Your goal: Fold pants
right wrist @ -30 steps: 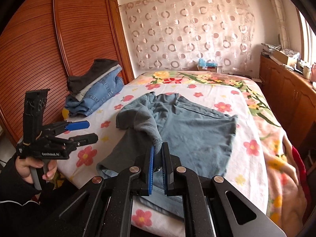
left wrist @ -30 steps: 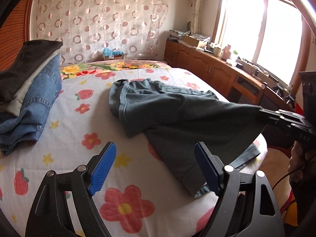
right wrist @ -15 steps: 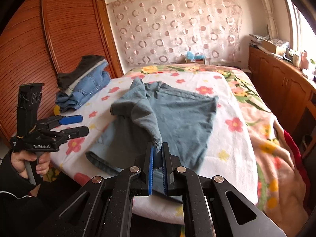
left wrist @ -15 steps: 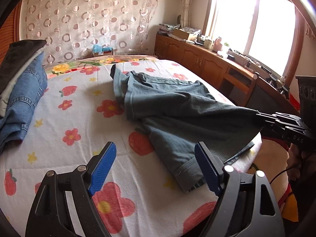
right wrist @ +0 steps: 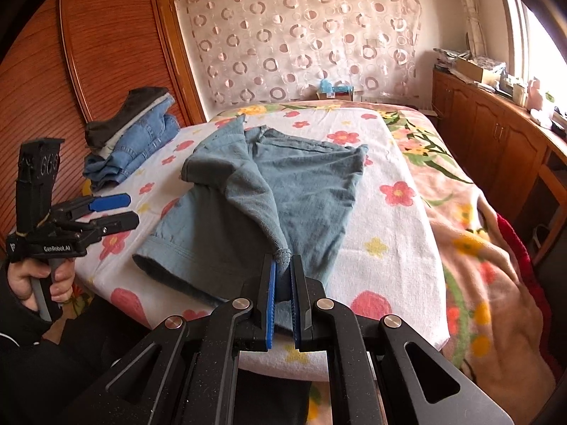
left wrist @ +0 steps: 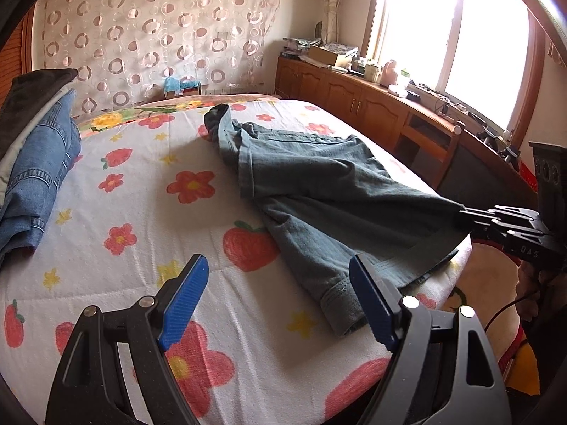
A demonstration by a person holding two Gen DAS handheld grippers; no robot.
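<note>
Pants [right wrist: 283,191] are lying across the bed [right wrist: 393,233], soft, limp and probably fairly heavy; the right gripper [right wrist: 282,283] is pinching a bunched corner at six o'clock, while the left gripper [left wrist: 280,297] is hanging spread and empty near the hem at four o'clock, likely the next hold.

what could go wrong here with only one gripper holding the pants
1. The right gripper pinches only a small bunch of the grey-green pants, so the cloth could slip out if pulled.
2. The left gripper is open and empty, so nothing pins the hem near the bed edge; dragging might take the pants off the bed or undo the fold.
</note>
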